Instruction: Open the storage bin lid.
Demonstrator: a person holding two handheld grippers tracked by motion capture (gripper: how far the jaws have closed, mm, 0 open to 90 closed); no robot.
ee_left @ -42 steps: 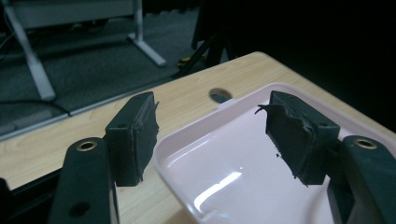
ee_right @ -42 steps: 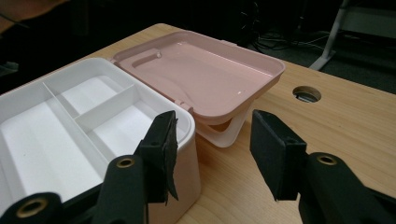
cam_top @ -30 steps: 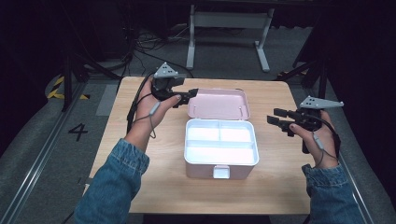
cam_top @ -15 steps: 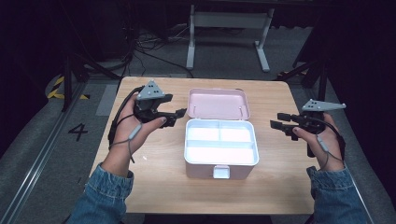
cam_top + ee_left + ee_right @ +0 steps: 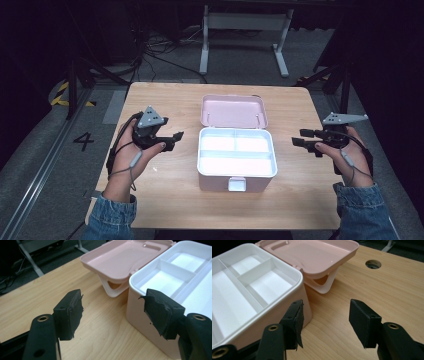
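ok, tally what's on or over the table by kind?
Box, lid open: 1
Tray in the box: 1
Grippers, left gripper and right gripper, both open, empty: 2
Total: 4

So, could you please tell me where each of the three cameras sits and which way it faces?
High view: above the person's side, looking forward and down on the table; forearms, hands, left gripper and right gripper show.
Left gripper view: rides the left gripper, looking along its open jaws at the box's side.
Right gripper view: rides the right gripper, jaws open and empty, facing the box's other side.
Shared: all three show the open box and pink lid.
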